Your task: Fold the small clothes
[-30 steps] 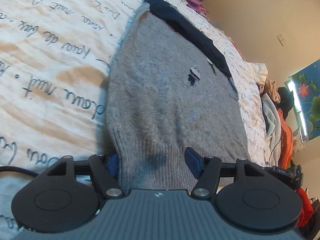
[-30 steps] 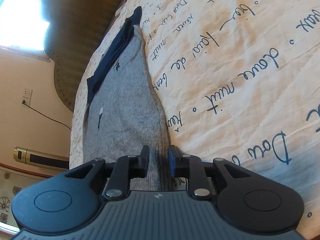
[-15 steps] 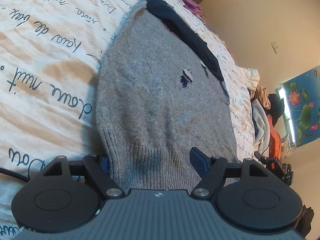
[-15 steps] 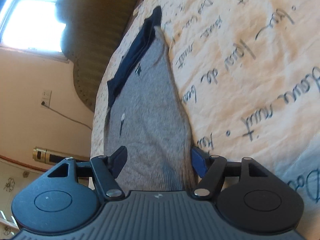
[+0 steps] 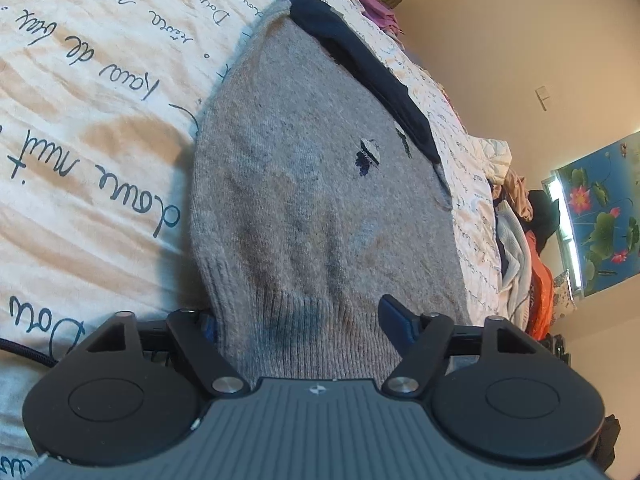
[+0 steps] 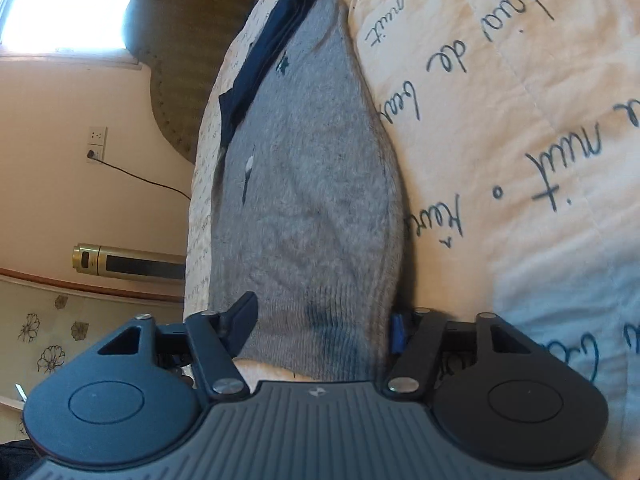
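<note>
Both grippers, left (image 5: 298,320) and right (image 6: 324,320), jaws spread, straddling grey sweater (image 5: 320,200) hem on bedspread (image 5: 80,160).

A second earlier the right tongs (image 6: 323,322) had been pinched tight on the ribbed hem of the grey sweater (image 6: 308,184); half a second later they had sprung apart, and they ended spread wide with the hem lying loose between the two fingers. The right wrist view also swung, bringing more of the window and wall into sight. The left tongs (image 5: 298,318) drew slightly closer over the sweater (image 5: 316,208), its knit filling more of that view.
</note>
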`<state>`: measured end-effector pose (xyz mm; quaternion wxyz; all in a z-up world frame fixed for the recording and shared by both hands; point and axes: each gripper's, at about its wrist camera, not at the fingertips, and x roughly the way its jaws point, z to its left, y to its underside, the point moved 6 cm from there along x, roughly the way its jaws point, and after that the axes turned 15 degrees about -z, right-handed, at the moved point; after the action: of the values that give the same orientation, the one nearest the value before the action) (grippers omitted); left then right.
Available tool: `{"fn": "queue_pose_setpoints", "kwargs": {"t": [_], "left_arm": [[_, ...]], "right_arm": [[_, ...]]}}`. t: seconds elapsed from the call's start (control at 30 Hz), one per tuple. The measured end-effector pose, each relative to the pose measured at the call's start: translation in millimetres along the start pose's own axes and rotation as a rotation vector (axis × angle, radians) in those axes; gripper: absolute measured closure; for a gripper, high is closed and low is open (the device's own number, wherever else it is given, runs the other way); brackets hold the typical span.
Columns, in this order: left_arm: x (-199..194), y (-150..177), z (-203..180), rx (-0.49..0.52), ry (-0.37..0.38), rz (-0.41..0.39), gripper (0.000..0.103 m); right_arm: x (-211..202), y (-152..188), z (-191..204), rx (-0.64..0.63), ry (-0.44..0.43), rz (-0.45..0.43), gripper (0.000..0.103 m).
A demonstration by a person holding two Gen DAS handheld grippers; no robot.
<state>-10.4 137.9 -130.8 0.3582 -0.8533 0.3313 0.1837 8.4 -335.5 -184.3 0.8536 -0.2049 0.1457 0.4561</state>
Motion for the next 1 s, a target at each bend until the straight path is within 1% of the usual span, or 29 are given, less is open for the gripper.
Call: {"fn": "queue_pose_setpoints", "kwargs": {"t": [0.03,0.07,0.1,0.13,0.2,0.23,0.27,0.3,0.33,0.37,0.4,0.47,0.53,0.63,0.67,0.7,0.73,0.77,0.8,0.83,0.9,1.0], "left_arm": [[2.0,-1.0,0.3,0.021,-0.025,0.003,0.053],[3.6,-1.9,0.1,0.043,-0.042,0.009,0.063],[4.5,-2.3,0.9,0.054,-0.056,0.021,0.088],[4.0,-2.7,1.6,0.055,-0.062,0.036,0.096],[-5.6,-5.4,-4.1,0.080,-0.045,0.018,0.096],[-10.9,-6.1,-5.7,0.111,-0.053,0.004,0.096],[-12.4,-5.4,-3.9,0.133,-0.064,0.006,0.096],[-10.6,-3.4,2.8,0.135,-0.086,0.017,0.096],[-6.9,-1.2,12.6,0.113,-0.111,0.030,0.094],[-4.9,-0.9,18.1,0.082,-0.103,0.027,0.092],[-4.4,-1.9,18.2,0.074,-0.100,0.029,0.092],[-5.0,-3.2,13.0,0.098,-0.087,0.036,0.079],[-4.9,-2.4,10.4,0.101,-0.068,0.044,0.071],[-2.2,-2.8,7.4,0.084,-0.049,0.049,0.062],[-1.1,-2.8,6.5,0.085,-0.049,0.049,0.061],[0.0,-2.5,4.4,0.095,-0.055,0.046,0.061],[0.5,-2.1,2.3,0.111,-0.062,0.040,0.069],[0.6,-1.7,1.5,0.128,-0.073,0.041,0.073],[1.1,-1.9,1.4,0.140,-0.081,0.043,0.087],[2.2,-2.9,2.6,0.132,-0.082,0.051,0.094],[2.5,-6.7,3.5,0.110,-0.068,0.059,0.095],[3.2,-15.9,-4.0,0.122,-0.041,0.054,0.095]], "right_arm": [[0.2,1.7,-4.1,-0.016,0.036,-0.003,0.097],[0.1,2.9,-7.6,-0.025,0.055,-0.007,0.098],[0.3,2.8,-7.9,-0.021,0.049,-0.015,0.098],[-0.8,2.4,-4.4,-0.038,0.050,-0.021,0.098],[-8.4,1.3,8.7,-0.086,0.036,-0.045,0.099],[-13.1,0.9,16.1,-0.107,0.021,-0.059,0.099],[-17.2,0.7,16.0,-0.136,0.038,-0.057,0.099],[-17.6,2.0,10.5,-0.148,0.073,-0.045,0.099],[-16.0,3.5,1.8,-0.144,0.105,-0.031,0.099],[-13.1,4.8,-4.7,-0.117,0.097,-0.015,0.099],[-12.1,6.4,-8.2,-0.088,0.068,-0.006,0.099],[-13.0,5.6,-7.0,-0.057,0.049,-0.014,0.095],[-16.4,4.7,-6.2,-0.040,0.032,-0.017,0.093],[-16.8,2.0,-6.6,-0.013,0.021,-0.031,0.075],[-15.5,1.2,-6.2,-0.008,0.022,-0.029,0.075],[-13.8,0.9,-6.4,-0.011,0.032,-0.030,0.076],[-11.8,1.2,-5.7,-0.018,0.040,-0.026,0.077],[-10.6,0.1,-2.4,-0.031,0.044,-0.024,0.086],[-11.3,-1.2,-0.9,-0.055,0.054,-0.027,0.092],[-12.7,-3.0,1.1,-0.078,0.062,-0.034,0.096],[-14.0,-8.2,8.3,-0.095,0.031,-0.051,0.097],[-13.0,-18.1,23.4,-0.119,-0.020,-0.072,0.097]]}}
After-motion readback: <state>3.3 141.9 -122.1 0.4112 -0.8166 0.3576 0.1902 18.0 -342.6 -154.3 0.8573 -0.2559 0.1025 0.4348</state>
